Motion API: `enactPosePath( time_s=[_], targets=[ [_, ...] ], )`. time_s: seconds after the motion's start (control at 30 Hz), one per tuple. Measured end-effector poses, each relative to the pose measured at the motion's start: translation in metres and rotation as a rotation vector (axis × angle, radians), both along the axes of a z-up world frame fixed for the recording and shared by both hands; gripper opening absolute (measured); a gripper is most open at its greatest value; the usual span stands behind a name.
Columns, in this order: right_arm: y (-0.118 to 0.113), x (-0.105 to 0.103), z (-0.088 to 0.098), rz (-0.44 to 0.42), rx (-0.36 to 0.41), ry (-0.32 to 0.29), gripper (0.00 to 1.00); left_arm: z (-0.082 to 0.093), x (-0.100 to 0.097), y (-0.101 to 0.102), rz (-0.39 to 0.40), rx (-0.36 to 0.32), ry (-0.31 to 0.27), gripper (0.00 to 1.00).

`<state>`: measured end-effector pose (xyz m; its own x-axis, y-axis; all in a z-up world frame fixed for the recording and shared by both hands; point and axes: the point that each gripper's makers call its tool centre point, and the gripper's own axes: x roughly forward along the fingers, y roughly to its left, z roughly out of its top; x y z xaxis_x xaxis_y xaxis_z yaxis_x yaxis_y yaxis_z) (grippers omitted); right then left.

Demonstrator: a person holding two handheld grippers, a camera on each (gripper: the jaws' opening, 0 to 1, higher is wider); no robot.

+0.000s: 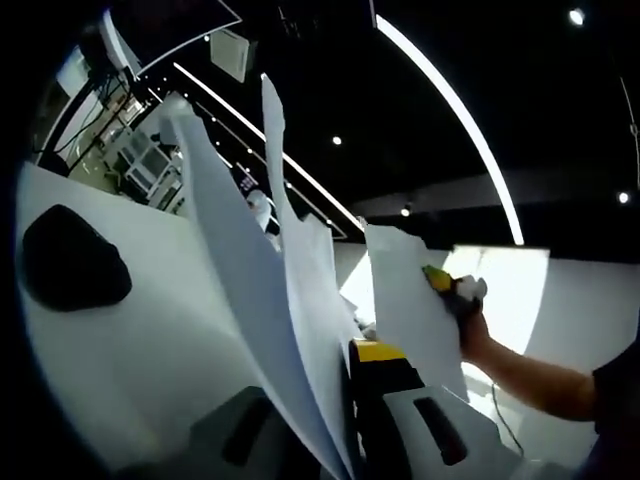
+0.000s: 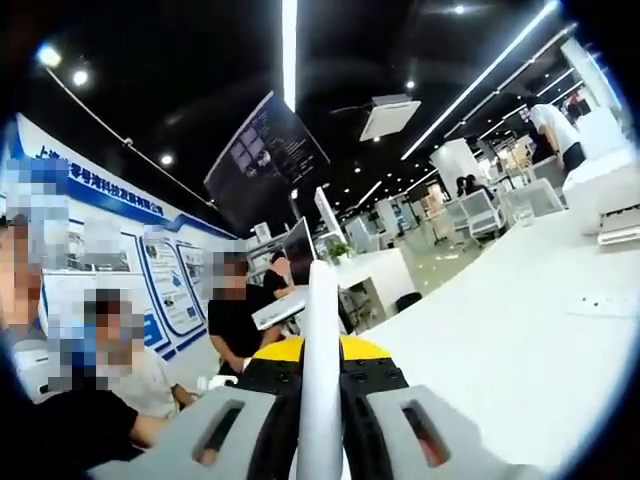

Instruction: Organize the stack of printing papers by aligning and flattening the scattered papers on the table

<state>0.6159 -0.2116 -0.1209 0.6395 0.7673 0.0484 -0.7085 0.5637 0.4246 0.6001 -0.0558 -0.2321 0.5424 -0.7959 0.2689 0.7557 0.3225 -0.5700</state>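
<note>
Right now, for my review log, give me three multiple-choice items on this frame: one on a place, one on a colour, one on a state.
1. In the left gripper view, where does the dark object lie relative to the raised paper sheets?
A. to their left, on the white table
B. on top of them
C. beyond them, to their right

2. What colour is the band behind the jaws of the right hand-held gripper?
A. red
B. yellow
C. green

3. What state is the right hand-held gripper in?
A. wide open, empty
B. shut on a pen
C. shut on the paper's edge

Answers: 1 A, it rests on the bare table left of the sheets. 2 B, yellow shows on both sides of the sheet. 3 C, the sheet's edge runs up between the closed jaws.
</note>
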Motion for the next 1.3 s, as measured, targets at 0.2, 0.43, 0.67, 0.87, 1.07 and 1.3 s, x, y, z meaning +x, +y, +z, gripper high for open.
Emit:
enactPosePath(
  time_s=[0.2,0.43,0.67,0.87,1.07,1.3],
  targets=[
    [0.011,0.003,-0.007,0.002,0.007,0.017,0.07,0.001,0.000,0.000,-0.004,-0.009,0.003,0.10],
    [0.019,0.007,-0.017,-0.001,-0.008,0.039,0.07,0.001,0.000,0.000,-0.007,-0.013,0.007,0.13],
    [0.022,0.015,-0.024,0.005,-0.018,0.063,0.07,0.001,0.000,-0.001,-0.005,-0.014,0.009,0.18],
    [0.035,0.018,-0.025,0.044,0.029,0.073,0.07,0.001,0.001,-0.001,-0.009,-0.020,0.017,0.19],
    [0.055,0.018,-0.030,0.079,0.004,0.092,0.07,0.001,0.001,-0.001,-0.013,-0.023,0.019,0.20],
    [0.086,0.008,-0.042,0.152,-0.063,0.104,0.07,0.000,0.001,-0.002,-0.021,-0.022,0.015,0.20]
  ],
)
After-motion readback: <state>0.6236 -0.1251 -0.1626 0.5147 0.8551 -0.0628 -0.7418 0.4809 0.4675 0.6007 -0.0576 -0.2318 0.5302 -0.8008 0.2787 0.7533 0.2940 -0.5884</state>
